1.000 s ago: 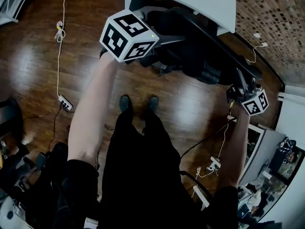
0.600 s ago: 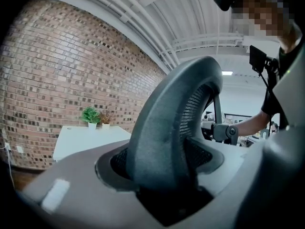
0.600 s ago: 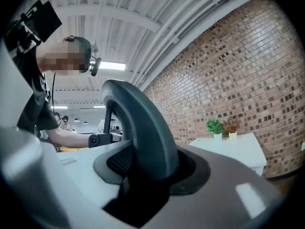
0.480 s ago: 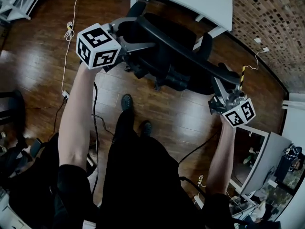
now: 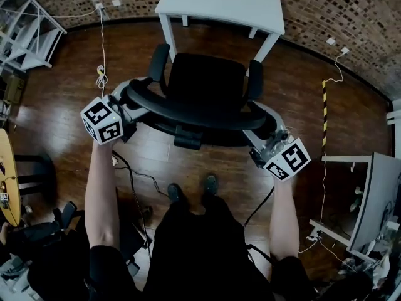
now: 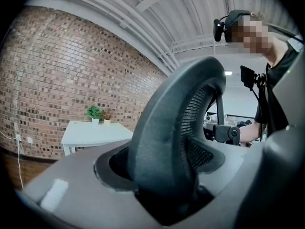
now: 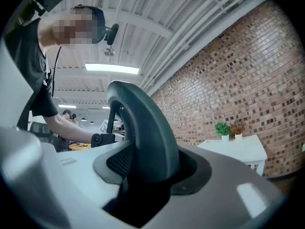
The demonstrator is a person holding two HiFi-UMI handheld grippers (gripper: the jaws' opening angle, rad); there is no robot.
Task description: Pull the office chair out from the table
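Black mesh and plastic make up the office chair (image 5: 207, 80), which stands on the wooden floor (image 5: 56, 124) between our shoes (image 5: 211, 184) and the white table (image 5: 219, 2). It faces the table, with the front of its seat just beside the table's near edge and its armrests (image 5: 158, 61) close to the table legs. We grip the curved top rim of the backrest (image 5: 194, 113) at its two ends, our arms stretched forward on either side of it. At the rim's left end sits our left gripper (image 5: 133, 98); its jaws are opening, and in the left gripper view the thick rim fills the gap between them and lies against both pads. At the rim's right end our right gripper (image 5: 266, 133) is clamped on the backrest, and the right gripper view shows the rim rising straight out from between its jaws. Both gripper views look along the backrest toward the brick wall (image 5: 326, 5) behind the table, and on the tabletop we see two small potted plants (image 6: 94, 112) standing side by side against that wall
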